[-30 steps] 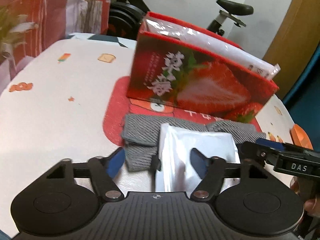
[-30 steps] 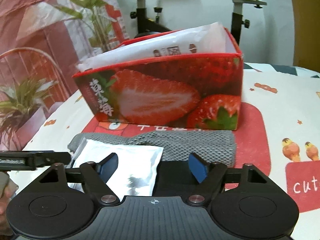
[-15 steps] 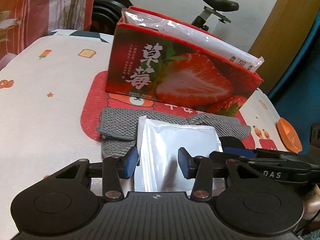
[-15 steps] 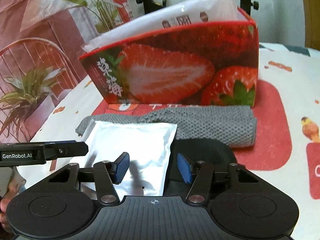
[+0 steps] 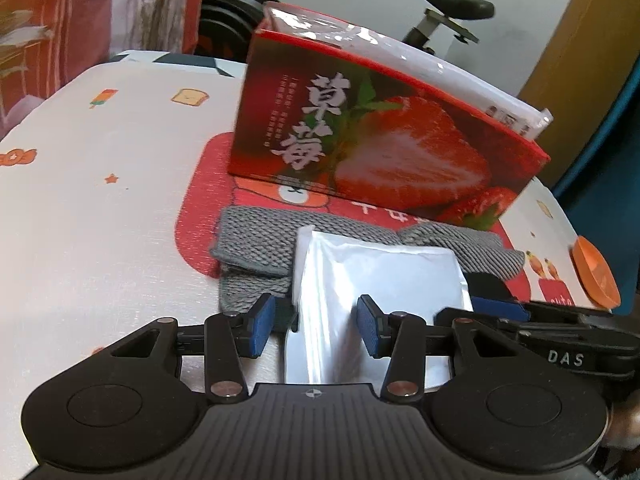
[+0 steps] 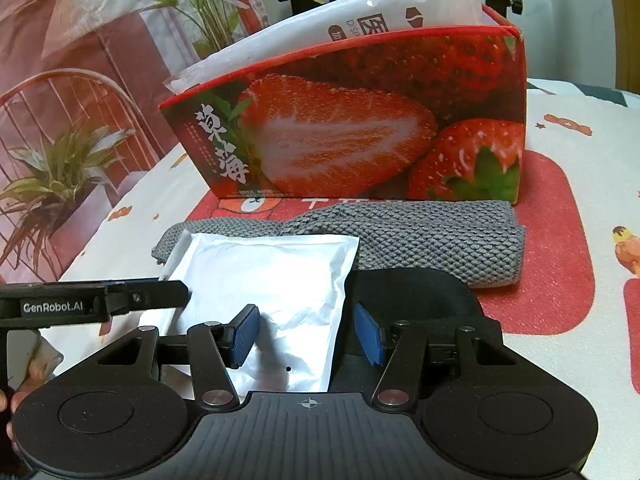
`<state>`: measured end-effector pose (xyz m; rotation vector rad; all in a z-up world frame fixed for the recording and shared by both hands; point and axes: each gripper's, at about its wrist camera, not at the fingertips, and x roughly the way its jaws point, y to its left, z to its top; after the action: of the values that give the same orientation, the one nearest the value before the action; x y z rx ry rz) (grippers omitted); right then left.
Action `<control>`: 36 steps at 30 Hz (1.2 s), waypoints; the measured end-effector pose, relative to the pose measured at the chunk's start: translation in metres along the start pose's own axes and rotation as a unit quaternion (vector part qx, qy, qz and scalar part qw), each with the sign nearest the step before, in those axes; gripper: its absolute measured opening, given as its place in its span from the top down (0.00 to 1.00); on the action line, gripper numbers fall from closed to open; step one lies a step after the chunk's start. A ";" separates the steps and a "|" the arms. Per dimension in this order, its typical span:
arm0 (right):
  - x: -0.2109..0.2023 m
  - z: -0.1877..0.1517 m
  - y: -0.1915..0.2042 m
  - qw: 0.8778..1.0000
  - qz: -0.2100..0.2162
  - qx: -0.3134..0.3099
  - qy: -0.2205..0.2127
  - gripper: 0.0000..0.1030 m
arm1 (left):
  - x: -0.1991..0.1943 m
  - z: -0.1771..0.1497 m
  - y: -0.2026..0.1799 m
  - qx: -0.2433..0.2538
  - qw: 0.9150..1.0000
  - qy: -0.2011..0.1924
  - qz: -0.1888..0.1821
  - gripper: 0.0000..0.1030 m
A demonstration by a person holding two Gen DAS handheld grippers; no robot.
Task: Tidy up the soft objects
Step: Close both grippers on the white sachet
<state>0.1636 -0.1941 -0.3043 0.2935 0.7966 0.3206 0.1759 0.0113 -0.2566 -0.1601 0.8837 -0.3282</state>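
Note:
A white soft pouch [image 5: 380, 280] [image 6: 276, 280] lies on the table, partly over a folded grey knitted cloth [image 5: 256, 244] [image 6: 420, 236]. Behind them stands a red strawberry box [image 5: 380, 140] [image 6: 352, 128] with white packets inside. My left gripper [image 5: 316, 330] is partly open, its blue pads either side of the pouch's left edge, not pressing it. My right gripper [image 6: 306, 334] is partly open around the pouch's right edge. A black item [image 6: 412, 292] lies under the pouch's right side. Each gripper shows in the other's view.
The table has a white printed cloth [image 5: 100, 200] and a red mat [image 6: 552, 240] under the box. An orange dish [image 5: 596, 276] sits at the right edge. An exercise bike [image 5: 452, 12] and plants [image 6: 60, 176] stand behind the table.
Both grippers have narrowed from wide open and closed in on the pouch's two edges. Both views have drawn closer to the box.

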 end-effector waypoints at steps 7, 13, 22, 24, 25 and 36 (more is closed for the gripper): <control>0.001 0.001 0.001 1.000 -0.001 -0.004 -0.001 0.52 | 0.003 0.000 0.001 -0.010 1.000 0.003 -0.015 0.54; 0.002 0.001 0.002 1.000 0.002 -0.004 0.000 0.52 | 0.003 -0.002 0.001 -0.019 0.999 0.007 -0.033 0.54; 0.005 0.004 0.011 1.000 0.016 -0.026 0.006 0.61 | 0.011 -0.002 0.000 -0.002 0.999 0.018 -0.031 0.47; 0.005 0.005 0.016 0.999 0.021 -0.040 0.008 0.63 | 0.011 0.000 0.008 -0.024 0.999 0.016 -0.039 0.48; 0.006 0.005 0.018 0.999 0.022 -0.047 0.008 0.64 | 0.011 0.000 0.010 -0.032 0.999 0.016 -0.040 0.48; 0.000 0.011 0.024 0.998 0.034 -0.052 -0.008 0.79 | -0.005 0.005 0.015 -0.054 0.998 -0.001 -0.024 0.64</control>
<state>0.1675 -0.1736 -0.2881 0.2251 0.7533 0.4229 0.1800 0.0265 -0.2543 -0.2813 0.8977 -0.3254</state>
